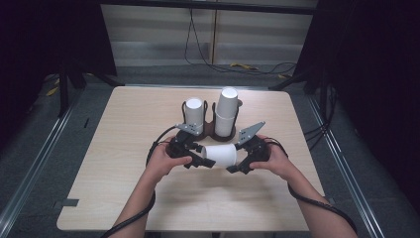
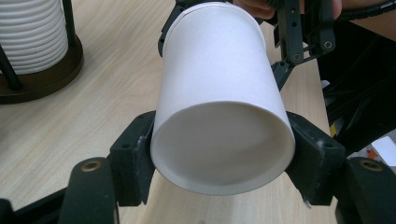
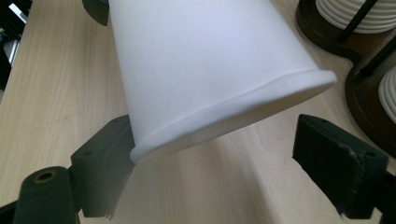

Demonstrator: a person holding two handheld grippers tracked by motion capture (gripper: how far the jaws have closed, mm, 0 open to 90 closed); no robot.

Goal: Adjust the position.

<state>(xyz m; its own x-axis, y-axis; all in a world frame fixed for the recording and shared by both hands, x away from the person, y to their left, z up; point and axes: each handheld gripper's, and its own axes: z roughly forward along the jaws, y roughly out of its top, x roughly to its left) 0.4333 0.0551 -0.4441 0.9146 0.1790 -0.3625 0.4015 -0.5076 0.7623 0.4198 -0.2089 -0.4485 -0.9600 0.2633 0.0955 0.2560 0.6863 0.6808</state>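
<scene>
While the left gripper (image 1: 200, 159) clamps the closed base end of a white paper cup (image 1: 220, 154), the cup lies on its side in the air just above the wooden table (image 1: 124, 148), between two hands. To its right, the right gripper (image 1: 237, 166) sits at the cup's rolled rim with jaws spread wide: one pad is against the rim, the other stands clear, so it holds nothing. To do this handover well, the right jaws should probably close gently on the rim before the left lets go, without crushing the thin wall. Behind stands one dark holder (image 1: 210, 130) with two stacks of cups; one loose cup, two grippers.
</scene>
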